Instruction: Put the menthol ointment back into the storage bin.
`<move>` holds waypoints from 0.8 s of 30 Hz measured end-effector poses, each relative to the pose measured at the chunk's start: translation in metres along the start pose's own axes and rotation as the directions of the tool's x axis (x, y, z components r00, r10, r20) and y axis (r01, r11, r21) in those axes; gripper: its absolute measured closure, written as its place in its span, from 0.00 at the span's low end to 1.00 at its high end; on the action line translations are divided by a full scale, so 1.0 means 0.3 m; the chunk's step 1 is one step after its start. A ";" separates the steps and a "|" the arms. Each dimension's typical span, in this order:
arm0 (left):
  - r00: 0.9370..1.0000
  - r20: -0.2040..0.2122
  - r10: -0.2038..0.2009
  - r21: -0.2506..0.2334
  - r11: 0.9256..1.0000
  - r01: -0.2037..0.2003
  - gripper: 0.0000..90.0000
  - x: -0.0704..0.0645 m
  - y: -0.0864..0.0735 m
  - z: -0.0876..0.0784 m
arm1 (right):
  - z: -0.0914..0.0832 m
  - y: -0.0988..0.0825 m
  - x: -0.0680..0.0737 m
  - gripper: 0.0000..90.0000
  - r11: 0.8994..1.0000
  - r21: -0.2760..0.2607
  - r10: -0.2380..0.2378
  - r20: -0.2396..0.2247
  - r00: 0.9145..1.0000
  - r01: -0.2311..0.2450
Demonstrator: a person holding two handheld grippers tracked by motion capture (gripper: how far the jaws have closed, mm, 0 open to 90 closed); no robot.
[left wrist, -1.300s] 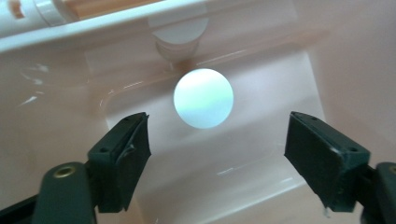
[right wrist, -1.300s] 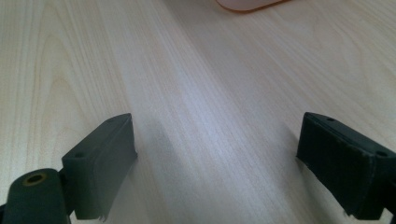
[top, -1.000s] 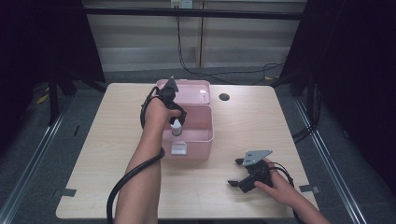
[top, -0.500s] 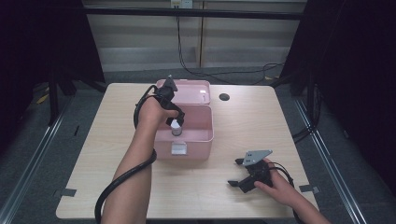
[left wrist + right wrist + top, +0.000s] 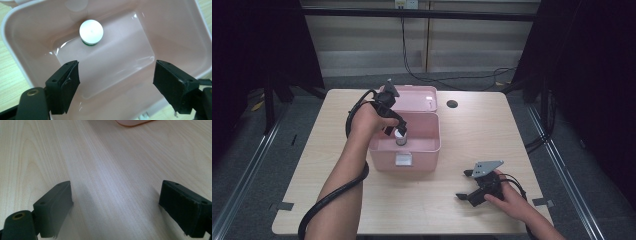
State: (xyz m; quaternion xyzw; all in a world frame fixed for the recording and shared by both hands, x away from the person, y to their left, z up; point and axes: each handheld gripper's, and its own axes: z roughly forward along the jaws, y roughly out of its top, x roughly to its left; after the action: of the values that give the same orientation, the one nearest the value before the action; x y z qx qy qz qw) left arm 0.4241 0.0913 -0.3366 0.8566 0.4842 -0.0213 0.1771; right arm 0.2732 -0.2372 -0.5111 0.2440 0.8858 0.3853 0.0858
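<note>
While upright, bottle, cap up, pink box

1. A light wood-grain table stands in the middle of the scene, and its grain runs lengthwise in the right gripper view.
2. A small dark round hole sits in the table's far part, near the far edge.
3. Black cables lie on the grey floor beyond the table.
4. Dark curtains hang at both sides.
5. Pieces of grey tape mark the table's near corners.
</note>
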 end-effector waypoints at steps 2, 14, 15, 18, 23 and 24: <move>1.000 0.001 0.008 -0.001 1.000 -0.008 0.23 0.001 -0.006 -0.012 | 0.000 0.000 0.000 0.12 1.000 0.000 0.001 -0.001 1.000 -0.001; 0.999 -0.005 0.031 0.022 0.999 -0.031 0.23 0.012 -0.060 -0.074 | -0.001 0.000 -0.002 0.12 1.000 -0.001 0.003 -0.005 1.000 -0.003; 0.999 -0.006 0.038 0.026 0.999 -0.037 0.23 0.014 -0.065 -0.079 | -0.001 0.000 -0.002 0.12 1.000 -0.001 0.003 -0.005 1.000 -0.003; 0.999 -0.010 0.031 0.031 0.999 -0.031 0.23 0.019 -0.083 -0.096 | 0.000 0.000 -0.001 0.12 1.000 -0.001 0.002 -0.003 1.000 -0.002; 0.999 -0.010 0.036 0.030 0.999 -0.035 0.23 0.032 -0.112 -0.124 | 0.000 0.000 0.001 0.12 1.000 0.001 0.001 -0.001 1.000 -0.001; 0.999 -0.009 0.032 0.026 0.999 -0.032 0.23 0.034 -0.118 -0.129 | 0.000 0.000 0.000 0.12 1.000 0.000 0.000 0.000 1.000 0.000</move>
State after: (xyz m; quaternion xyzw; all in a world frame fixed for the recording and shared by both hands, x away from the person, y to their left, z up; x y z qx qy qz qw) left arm 0.3948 0.1288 -0.3126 0.8666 0.4709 -0.0207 0.1638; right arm 0.2731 -0.2371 -0.5111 0.2439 0.8859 0.3851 0.0859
